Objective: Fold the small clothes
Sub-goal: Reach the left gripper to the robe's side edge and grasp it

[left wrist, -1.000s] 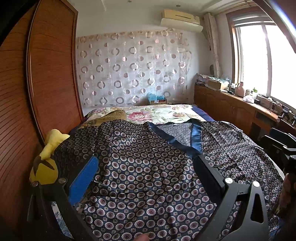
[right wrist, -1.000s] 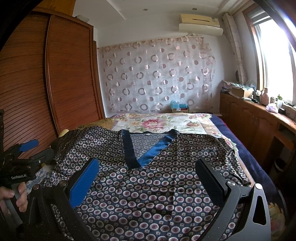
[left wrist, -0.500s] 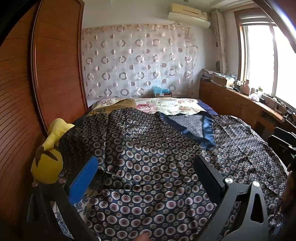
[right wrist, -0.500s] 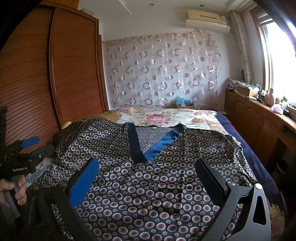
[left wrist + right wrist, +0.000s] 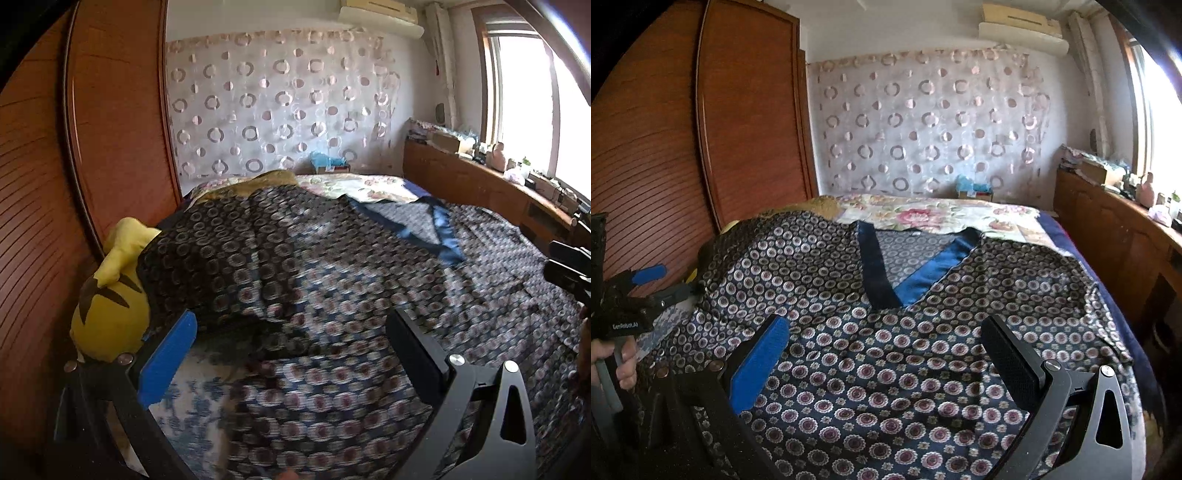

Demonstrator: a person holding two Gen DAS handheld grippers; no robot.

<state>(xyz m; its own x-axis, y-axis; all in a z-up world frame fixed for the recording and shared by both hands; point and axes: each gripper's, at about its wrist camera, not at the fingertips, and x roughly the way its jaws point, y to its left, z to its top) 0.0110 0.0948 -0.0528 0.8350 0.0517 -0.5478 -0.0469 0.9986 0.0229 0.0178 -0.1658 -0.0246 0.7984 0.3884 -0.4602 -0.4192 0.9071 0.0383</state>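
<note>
A dark navy top [image 5: 886,354] printed with round flowers and trimmed with a blue V-neck [image 5: 923,273] lies spread face up across the bed. My right gripper [image 5: 886,332] is open just above its middle, nothing between the blue and black pads. My left gripper [image 5: 291,332] is also open, low over the top's left sleeve [image 5: 229,266] beside a yellow plush toy. In the right wrist view a hand holds the left gripper [image 5: 677,280] at the garment's left edge. The right gripper [image 5: 569,266] shows at the right border of the left wrist view.
A yellow plush toy [image 5: 110,306] sits against the wooden wardrobe [image 5: 55,166] on the left. A floral bedspread [image 5: 931,214] covers the far half of the bed. Wooden cabinets [image 5: 1108,236] with clutter run under the window on the right.
My left gripper has swung left and down toward the sleeve by the plush toy; its view is blurred. My right gripper has dipped slightly closer to the top. Both stayed open.
</note>
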